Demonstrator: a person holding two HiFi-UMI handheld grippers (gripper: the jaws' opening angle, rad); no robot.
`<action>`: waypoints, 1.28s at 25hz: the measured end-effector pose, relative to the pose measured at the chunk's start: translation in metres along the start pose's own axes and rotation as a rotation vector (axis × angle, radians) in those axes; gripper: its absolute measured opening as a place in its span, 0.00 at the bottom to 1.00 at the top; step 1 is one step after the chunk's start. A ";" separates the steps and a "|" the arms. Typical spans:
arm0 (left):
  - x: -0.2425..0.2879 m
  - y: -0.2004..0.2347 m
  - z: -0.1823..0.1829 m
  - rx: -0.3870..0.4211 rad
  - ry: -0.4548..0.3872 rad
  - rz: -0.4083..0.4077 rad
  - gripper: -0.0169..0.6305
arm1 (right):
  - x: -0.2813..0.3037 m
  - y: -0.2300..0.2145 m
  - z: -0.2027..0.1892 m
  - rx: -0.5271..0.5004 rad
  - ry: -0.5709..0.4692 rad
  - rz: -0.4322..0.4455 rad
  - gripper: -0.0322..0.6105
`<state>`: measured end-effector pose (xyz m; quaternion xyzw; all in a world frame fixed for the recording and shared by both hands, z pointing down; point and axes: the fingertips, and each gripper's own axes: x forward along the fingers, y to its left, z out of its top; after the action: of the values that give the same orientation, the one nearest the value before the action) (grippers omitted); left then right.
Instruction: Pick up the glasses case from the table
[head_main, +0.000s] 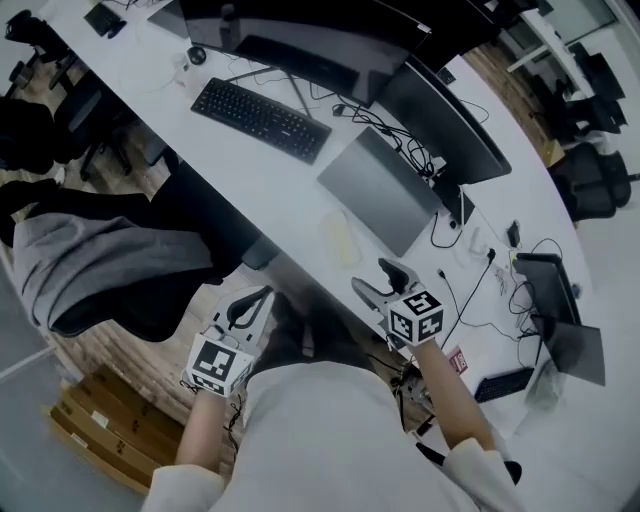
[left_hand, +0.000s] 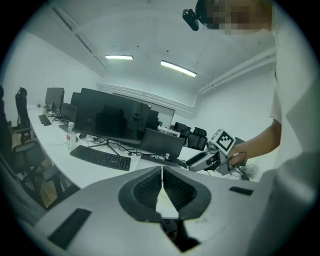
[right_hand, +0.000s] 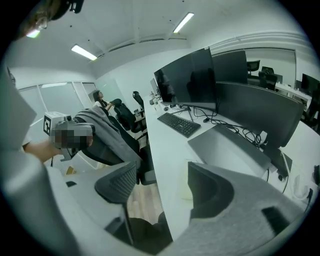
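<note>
**Glasses case lies untouched on the table, ahead of the opened right gripper**

A long, curved white table (head_main: 300, 190) is seen running across the head view from upper left to lower right. A row of dark monitors (head_main: 300, 40) is set along its far side. A grey jacket (head_main: 110, 265) is draped over an office chair at the left, off the table.

A closed grey laptop (head_main: 385, 190) lies on the table below the monitors. A black keyboard (head_main: 262, 118) is placed to its left, well apart from it.

The left gripper (head_main: 262, 296) is held off the table, over the floor beside the person's body. In the left gripper view its jaws are seen brought together, tip against tip, and nothing is caught between them (left_hand: 162, 172).

The right gripper (head_main: 375, 277) is held at the near edge of the table, pointed downward toward the tabletop. In the right gripper view its jaws are seen spread wide and nothing is gripped by them (right_hand: 160, 170).

The glasses case (head_main: 340, 240), pale and oblong, lies flat on the table near the near edge, just beside the laptop's left side. It is near the right gripper's tips but is touched by neither jaw. In the right gripper view it (right_hand: 186, 189) is seen through the gap between the jaws and partly covered by the right-hand jaw.
</note>
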<state>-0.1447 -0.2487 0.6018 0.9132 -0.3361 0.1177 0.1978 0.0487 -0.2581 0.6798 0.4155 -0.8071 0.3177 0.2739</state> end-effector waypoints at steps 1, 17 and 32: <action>0.003 0.001 -0.002 -0.007 0.003 0.004 0.04 | 0.006 -0.003 -0.002 0.003 0.012 0.005 0.55; 0.040 0.017 -0.025 -0.101 0.049 0.080 0.04 | 0.095 -0.045 -0.045 0.043 0.222 0.077 0.65; 0.066 0.029 -0.051 -0.143 0.080 0.112 0.04 | 0.163 -0.092 -0.099 0.081 0.372 0.030 0.69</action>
<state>-0.1185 -0.2840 0.6787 0.8712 -0.3860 0.1404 0.2689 0.0612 -0.3075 0.8855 0.3483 -0.7351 0.4252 0.3969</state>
